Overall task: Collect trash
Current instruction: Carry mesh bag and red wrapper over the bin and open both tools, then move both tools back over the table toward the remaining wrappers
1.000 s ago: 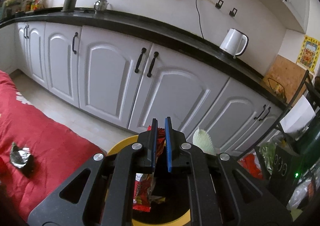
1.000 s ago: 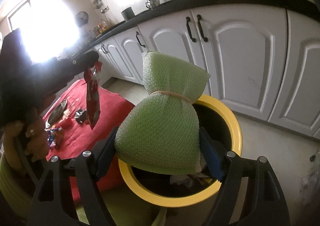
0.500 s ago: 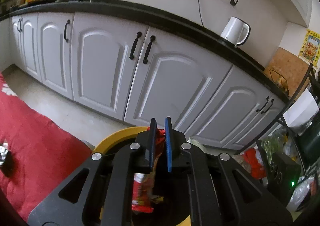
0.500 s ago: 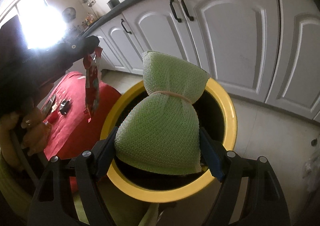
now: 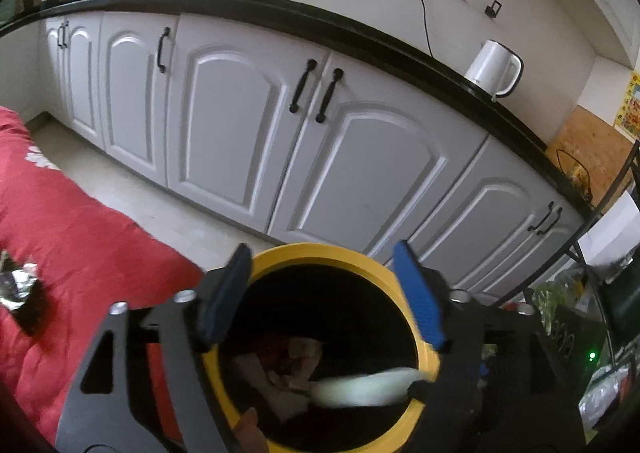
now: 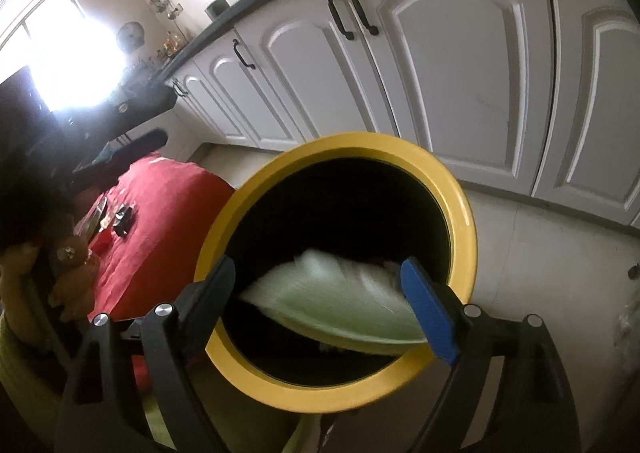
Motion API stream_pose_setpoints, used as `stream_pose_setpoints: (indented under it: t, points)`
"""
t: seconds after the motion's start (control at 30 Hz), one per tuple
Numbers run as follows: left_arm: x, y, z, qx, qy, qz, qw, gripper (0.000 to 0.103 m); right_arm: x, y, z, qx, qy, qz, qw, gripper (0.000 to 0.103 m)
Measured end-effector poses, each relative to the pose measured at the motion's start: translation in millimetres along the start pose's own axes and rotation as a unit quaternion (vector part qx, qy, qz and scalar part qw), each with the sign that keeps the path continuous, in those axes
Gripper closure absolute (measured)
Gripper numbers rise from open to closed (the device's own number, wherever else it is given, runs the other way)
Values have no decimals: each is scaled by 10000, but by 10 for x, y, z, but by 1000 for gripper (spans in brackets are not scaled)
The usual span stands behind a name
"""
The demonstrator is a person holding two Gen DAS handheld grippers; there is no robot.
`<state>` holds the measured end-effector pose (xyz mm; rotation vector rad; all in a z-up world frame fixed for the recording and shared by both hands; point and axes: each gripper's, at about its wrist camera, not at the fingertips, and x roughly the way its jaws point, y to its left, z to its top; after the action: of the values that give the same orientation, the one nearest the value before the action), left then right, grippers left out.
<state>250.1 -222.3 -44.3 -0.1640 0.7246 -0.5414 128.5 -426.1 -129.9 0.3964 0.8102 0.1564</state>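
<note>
Both grippers are parked right over the mouth of the yellow-rimmed bin [image 6: 464, 221], and there's decent room around it: pale floor [image 6: 540, 253] runs between the bin and the white cabinets [image 5: 352, 173] behind, while the red cloth [image 5: 80, 221] comes right up against the bin's rim on the left side. The left gripper [image 5: 324, 293] has its jaws spread wide, about as wide as the bin opening, and there's nothing between them. The right gripper [image 6: 316, 301] is spread wide too, also gripping nothing. The green mesh bundle [image 6: 340, 305] sits between its fingers in the right wrist view, but it's a motion-blurred smear lying crosswise below the rim line, inside the dark opening, so it looks loose rather than pinched. From the left wrist view the same bundle shows as a pale greenish streak [image 5: 364, 389] low in the bin near the right inner wall, above a heap of crumpled wrappers [image 5: 288, 365] at the bottom, reddish and whitish, too dim to sort out. Over on the red cloth there's a crinkled foil scrap [image 5: 16, 289] sitting well away from the bin. A white kettle [image 5: 496, 69] stands up on the black countertop [image 5: 360, 37], far from everything.
</note>
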Motion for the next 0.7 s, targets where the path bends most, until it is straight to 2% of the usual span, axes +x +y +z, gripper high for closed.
stream_pose_setpoints:
  t: [0.03,0.13,0.43,0.7]
  points:
    - [-35,16,7,-22,-27,29,10000,22,-17,17,14,-43,-70,-7,10000,20]
    - [-192,86,17,-105,-168,109,9997,11,-59,58,45,-147,-232,-18,9996,19]
    - [-553,234,-68,-140,-364,405,9984,11,-291,316,112,-609,-797,-5,9950,17]
    - [-819,378,-188,-173,-411,627,9970,11,-477,617,137,-1159,-1263,-74,9852,10]
